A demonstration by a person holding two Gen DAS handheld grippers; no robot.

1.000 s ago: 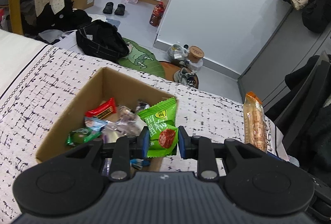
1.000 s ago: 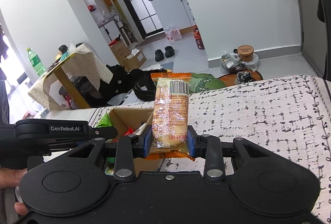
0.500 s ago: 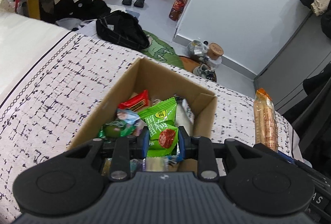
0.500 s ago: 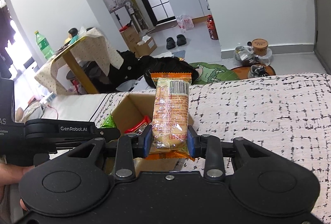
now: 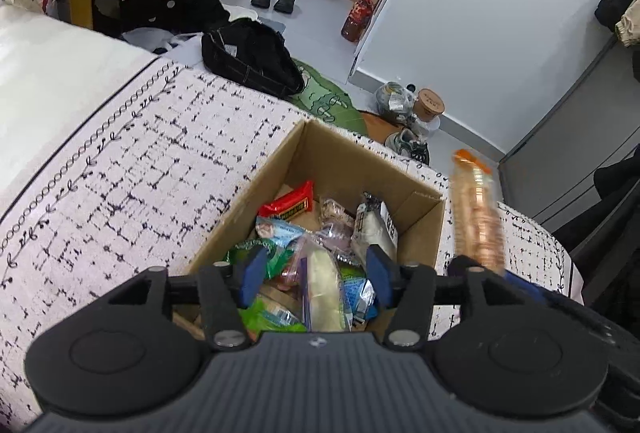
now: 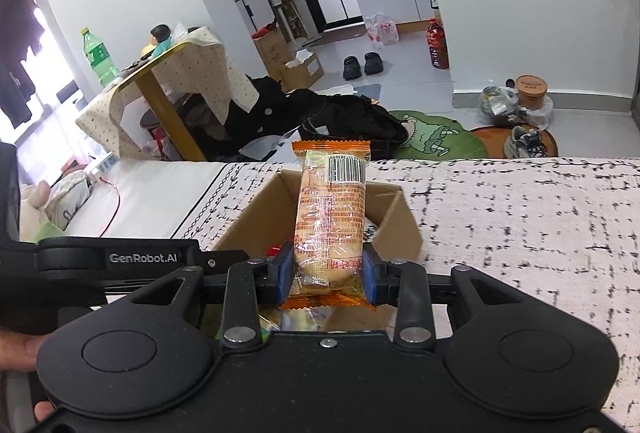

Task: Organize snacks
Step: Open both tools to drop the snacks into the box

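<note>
The cardboard box (image 5: 352, 169) sits at the centre of the left wrist view, open-topped on a bed covered by a white spread with black dashes (image 5: 132, 169). It already holds a heap of snacks: a red packet (image 5: 288, 201) by its far left wall, a white packet (image 5: 374, 229) toward the right wall, and blue and green wrappers nearer the camera.

The left hand-held gripper (image 5: 316, 271) hangs over the box's near end. Its jaws have just been opening and now stand about half apart, the blue pads pressing on nothing; only the pile in the box shows between them. That drop looks finished.

The right hand-held gripper (image 6: 326, 273) is clamped on the lower end of an orange-wrapped biscuit pack (image 6: 330, 217), which stands upright with its barcode at the top. In the right wrist view the pack is in front of the box's open top (image 6: 394, 221); in the left wrist view it shows blurred, just past the box's right wall.

The step in hand, as I judge it, is bringing this pack to the box. The next move calls for carrying it over the opening, lowering it, and letting go, while the left hand-held gripper gets clear.
</note>
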